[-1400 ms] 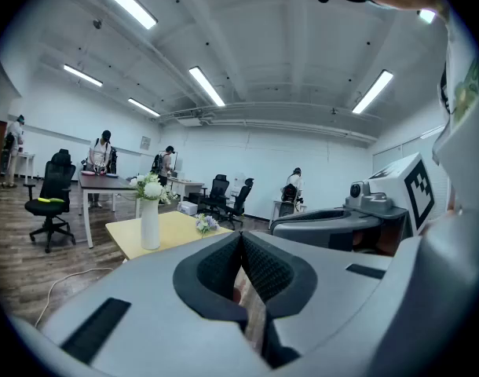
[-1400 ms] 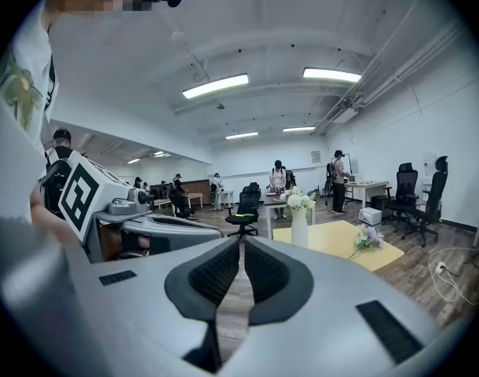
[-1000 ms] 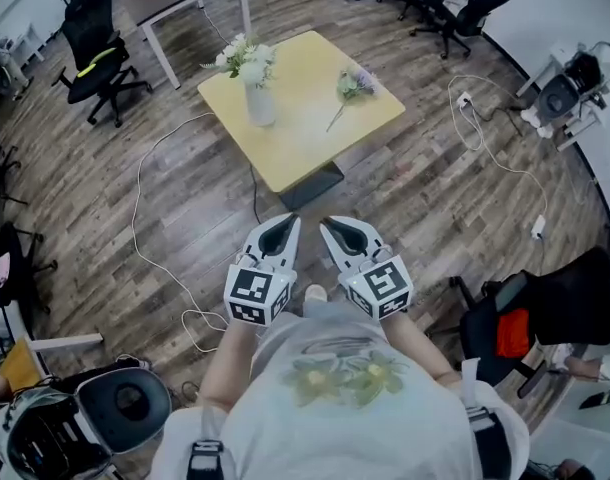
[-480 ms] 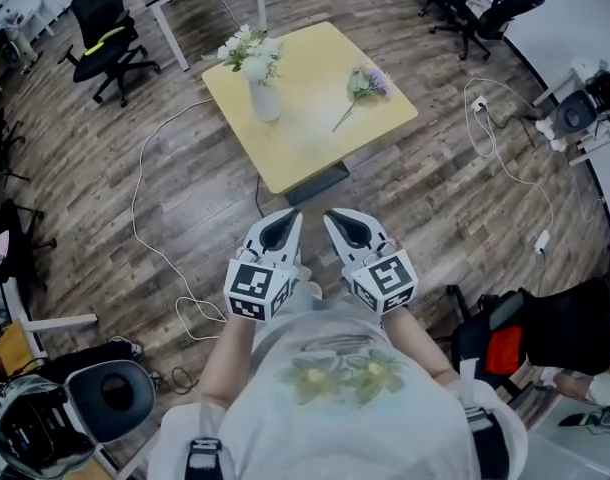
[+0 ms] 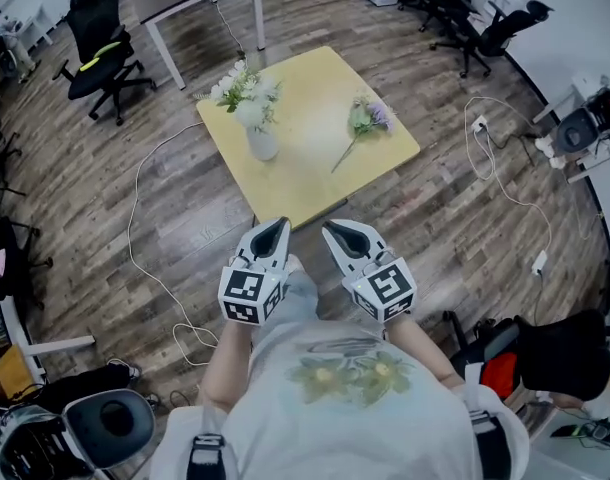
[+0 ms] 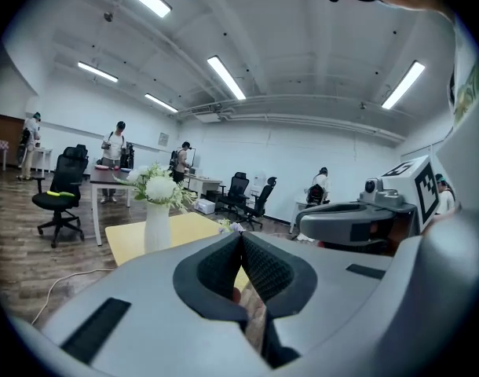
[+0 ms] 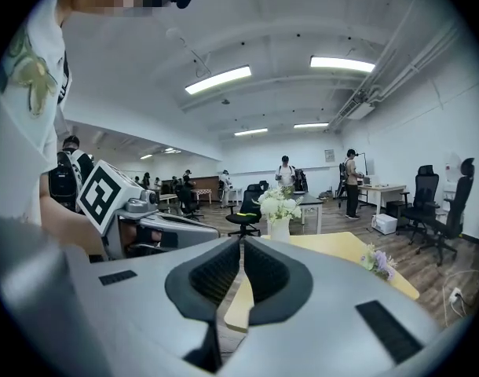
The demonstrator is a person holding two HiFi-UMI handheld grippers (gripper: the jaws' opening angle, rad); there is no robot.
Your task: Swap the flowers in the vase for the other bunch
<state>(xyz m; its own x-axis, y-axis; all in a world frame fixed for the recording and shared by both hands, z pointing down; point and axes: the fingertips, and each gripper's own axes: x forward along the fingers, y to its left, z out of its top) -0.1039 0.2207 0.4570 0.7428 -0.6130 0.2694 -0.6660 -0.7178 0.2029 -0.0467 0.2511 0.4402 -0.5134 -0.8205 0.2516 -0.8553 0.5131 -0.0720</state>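
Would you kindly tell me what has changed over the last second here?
The left claw and right claw have advanced with the person toward the table. Both stay shut and empty; the vase and loose bunch sit unmoved.

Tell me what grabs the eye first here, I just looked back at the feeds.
The yellow table stands out on the wood floor, with a white vase of white flowers near its left edge and a purple-tinted bunch lying apart on its right side. In the foreground, the left gripper and right gripper are side by side short of the table, both shut and empty.
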